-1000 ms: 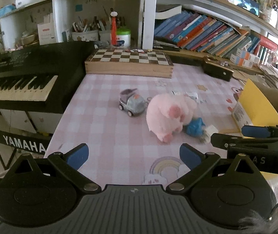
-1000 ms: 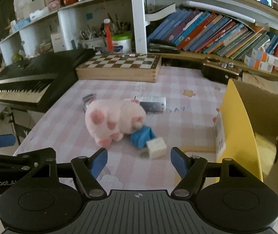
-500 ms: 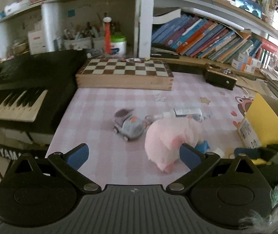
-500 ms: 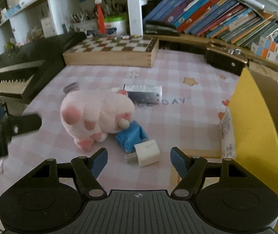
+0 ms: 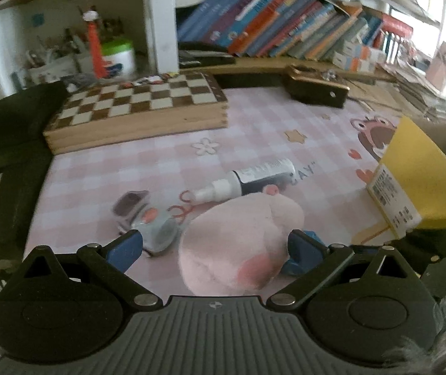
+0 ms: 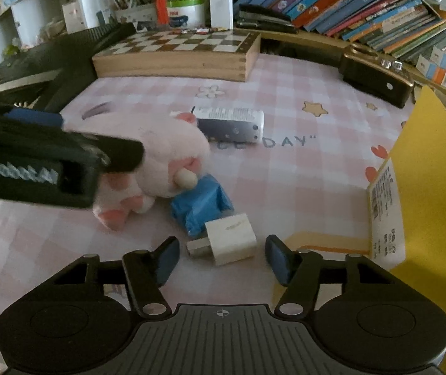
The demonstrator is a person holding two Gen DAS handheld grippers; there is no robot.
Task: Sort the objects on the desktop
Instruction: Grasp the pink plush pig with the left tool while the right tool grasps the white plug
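Note:
A pink plush pig (image 5: 238, 243) lies on the pink checked tablecloth (image 5: 104, 175). My left gripper (image 5: 215, 250) is open and straddles the pig, with its blue pads clear of the fur. In the right wrist view one of its fingers (image 6: 66, 162) crosses in front of the pig (image 6: 166, 153). My right gripper (image 6: 223, 257) hangs just short of a white charger plug (image 6: 230, 239). Its jaws are closing, the plug sits between the tips, and neither pad touches it. A crumpled blue packet (image 6: 201, 206) lies against the plug and the pig.
A grey toy car (image 5: 147, 228) and a spray bottle (image 5: 254, 178) lie beside the pig. An open yellow box (image 6: 426, 187) stands at the right. A wooden chessboard (image 5: 135, 109), a black case (image 5: 316, 89) and bookshelves line the back, with a black keyboard (image 5: 4, 156) on the left.
My left gripper has moved forward and down, from behind the pig to either side of it. My right gripper has sunk closer to the white plug and its jaws have narrowed.

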